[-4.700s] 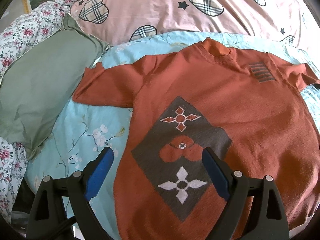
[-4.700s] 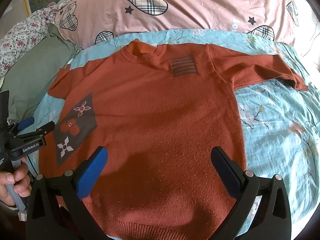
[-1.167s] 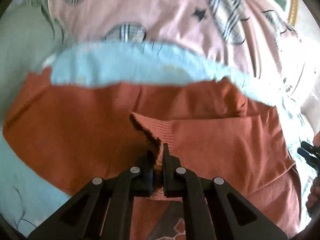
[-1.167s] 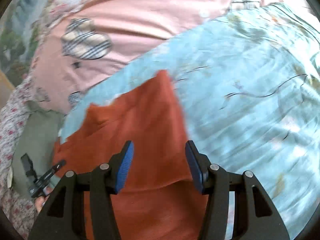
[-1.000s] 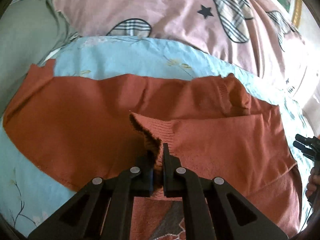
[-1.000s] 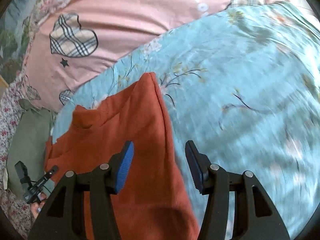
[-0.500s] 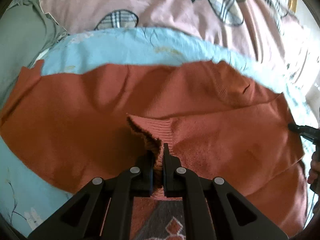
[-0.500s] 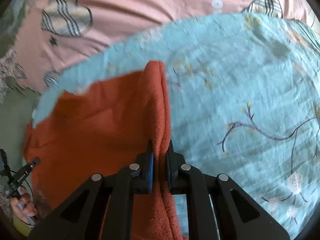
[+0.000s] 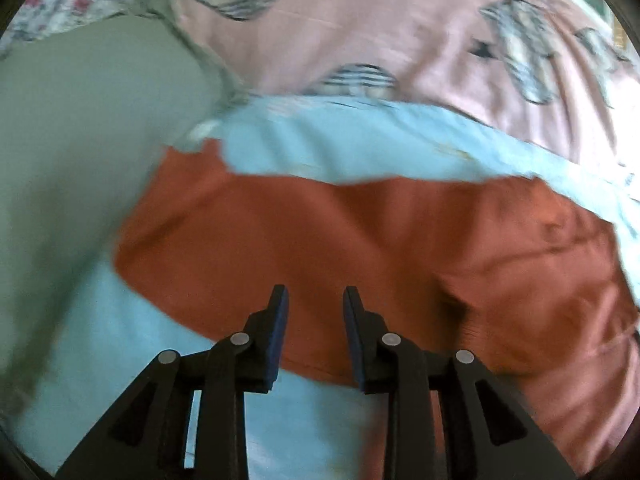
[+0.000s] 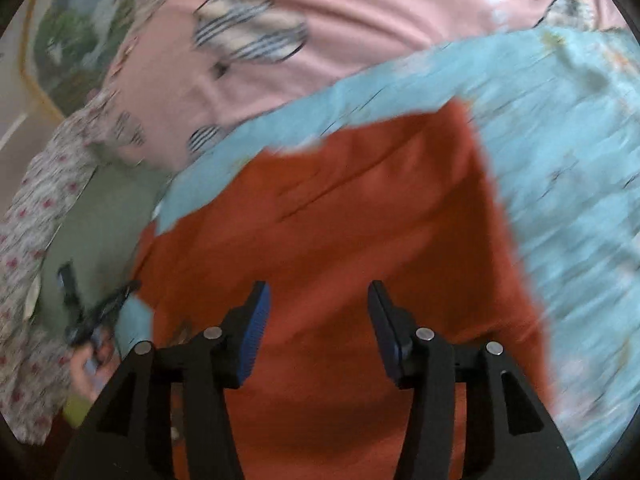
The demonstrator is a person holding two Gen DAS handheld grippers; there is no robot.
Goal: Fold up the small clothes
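Through my left wrist camera, the left gripper (image 9: 314,300) sits at the bottom centre with its jaws parted a little, having just opened, and nothing is caught between them; the rust-orange sweater (image 9: 360,240) lies below and beyond, spread across the middle of the frame on the light blue sheet (image 9: 360,136), with the grey-green pillow (image 9: 80,140) at the left and the pink pillow (image 9: 360,20) along the top. Through my right wrist camera, the right gripper (image 10: 318,300) stands roughly half open, its jaws also just opened, empty, over the sweater (image 10: 340,220), which fills the centre and runs off the bottom edge; the sheet (image 10: 560,160) shows at the right, and my left hand (image 10: 90,360) with its tool is at the lower left. Both views are smeared by motion. My worry is that the freshly laid fold, now released, may spring back or slide on the soft bedding, and a blue pad could snag the knit and drag the layer askew.
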